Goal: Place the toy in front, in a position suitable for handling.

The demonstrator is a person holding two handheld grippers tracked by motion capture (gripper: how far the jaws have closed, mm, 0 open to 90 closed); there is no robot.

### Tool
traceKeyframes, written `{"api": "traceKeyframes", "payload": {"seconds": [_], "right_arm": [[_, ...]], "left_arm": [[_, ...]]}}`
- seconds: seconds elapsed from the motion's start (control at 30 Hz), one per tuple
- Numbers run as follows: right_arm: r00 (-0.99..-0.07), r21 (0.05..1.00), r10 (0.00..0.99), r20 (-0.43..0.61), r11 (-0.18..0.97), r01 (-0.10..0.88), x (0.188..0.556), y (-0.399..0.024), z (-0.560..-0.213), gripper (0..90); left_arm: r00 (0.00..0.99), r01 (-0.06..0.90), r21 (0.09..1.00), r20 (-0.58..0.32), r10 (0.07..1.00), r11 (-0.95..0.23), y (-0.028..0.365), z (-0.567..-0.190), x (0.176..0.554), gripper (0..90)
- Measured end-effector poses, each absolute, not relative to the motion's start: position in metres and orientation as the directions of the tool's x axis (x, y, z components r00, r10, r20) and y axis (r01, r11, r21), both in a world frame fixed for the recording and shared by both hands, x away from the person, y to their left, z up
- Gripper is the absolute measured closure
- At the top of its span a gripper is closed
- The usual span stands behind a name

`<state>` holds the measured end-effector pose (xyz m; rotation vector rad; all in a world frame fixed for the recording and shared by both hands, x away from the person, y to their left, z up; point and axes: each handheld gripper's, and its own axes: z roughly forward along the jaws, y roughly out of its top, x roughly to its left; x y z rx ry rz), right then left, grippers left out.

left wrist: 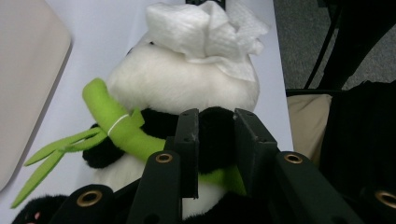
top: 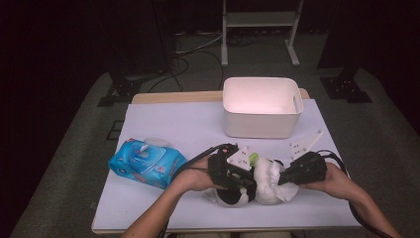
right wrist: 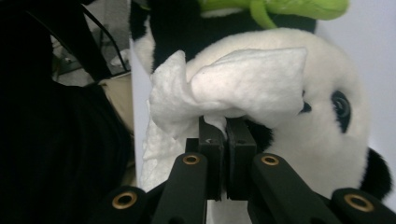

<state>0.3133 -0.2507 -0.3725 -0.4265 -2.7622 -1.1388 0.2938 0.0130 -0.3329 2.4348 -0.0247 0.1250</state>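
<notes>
The left claw (left wrist: pixel 215 122) is pinching the soft black-and-white plush panda (left wrist: pixel 182 84) by its dark arm (squashy, light), while the right claw (right wrist: pixel 227 125), clamped on the crumpled white wipe (right wrist: pixel 243 84), is pressing it against the head just ahead.

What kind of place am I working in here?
Probably a recording or lab room, not a home: a white-topped table in a dark room, loose cables on the floor, and a metal stand's legs behind it.

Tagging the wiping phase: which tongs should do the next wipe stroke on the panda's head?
Right. The right tongs are shut on the white wipe, which lies against the plush panda's head. The left tongs grip the panda's black body, steadying it, so they look busy.
</notes>
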Motion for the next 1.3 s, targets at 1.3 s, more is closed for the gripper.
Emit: {"api": "traceKeyframes", "payload": {"seconds": [1.3], "right_arm": [[-0.958, 0.683, 0.212, 0.193, 0.672, 0.286, 0.319, -0.248, -0.366, 85.8]], "left_arm": [[0.994, 0.017, 0.673, 0.065, 0.083, -0.739, 0.011, -0.322, 0.319, 57.7]]}}
